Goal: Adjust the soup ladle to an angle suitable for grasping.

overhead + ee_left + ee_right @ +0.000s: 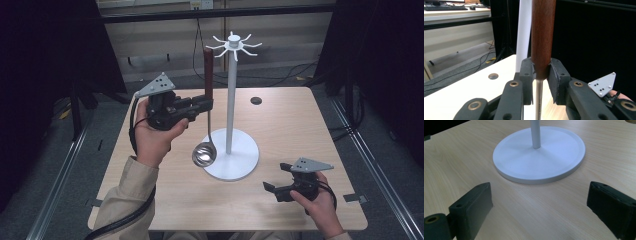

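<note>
No legible text, labels, brand marks, nos. or signs in the high view or either gripper view. Grey plate [156, 85] on left gripper: plain holes only, no lettering. Grey plate [311, 165] on right gripper: same, unmarked. White stand [231, 100], ladle [206, 110] and table [280, 115]: no print visible. Small pale item [201, 4] at top edge of high view: too small and blurred to read.
</note>
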`<move>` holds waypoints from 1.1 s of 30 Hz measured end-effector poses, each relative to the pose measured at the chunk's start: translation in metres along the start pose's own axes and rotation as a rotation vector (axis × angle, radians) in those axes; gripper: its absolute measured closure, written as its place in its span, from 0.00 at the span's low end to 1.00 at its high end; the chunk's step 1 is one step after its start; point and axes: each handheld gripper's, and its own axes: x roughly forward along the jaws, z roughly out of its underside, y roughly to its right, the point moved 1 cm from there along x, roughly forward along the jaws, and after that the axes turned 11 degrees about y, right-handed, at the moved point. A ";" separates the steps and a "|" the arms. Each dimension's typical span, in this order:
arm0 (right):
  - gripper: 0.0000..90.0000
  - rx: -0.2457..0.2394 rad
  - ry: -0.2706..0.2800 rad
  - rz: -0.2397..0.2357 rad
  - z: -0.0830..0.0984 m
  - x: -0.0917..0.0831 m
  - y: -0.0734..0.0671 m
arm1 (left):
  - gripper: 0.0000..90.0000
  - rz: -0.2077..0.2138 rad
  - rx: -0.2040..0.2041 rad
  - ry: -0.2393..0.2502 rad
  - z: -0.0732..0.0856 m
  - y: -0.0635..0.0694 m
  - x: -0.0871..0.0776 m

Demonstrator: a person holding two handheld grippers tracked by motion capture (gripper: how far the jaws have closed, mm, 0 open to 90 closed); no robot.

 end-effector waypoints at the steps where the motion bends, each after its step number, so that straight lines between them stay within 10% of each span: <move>1: 0.06 0.000 0.000 0.000 0.000 0.000 0.000 | 0.83 0.002 0.001 0.001 0.000 0.000 0.001; 33: 0.06 0.003 0.005 0.001 -0.001 -0.002 0.001 | 0.83 0.006 -0.004 -0.009 0.000 -0.001 0.020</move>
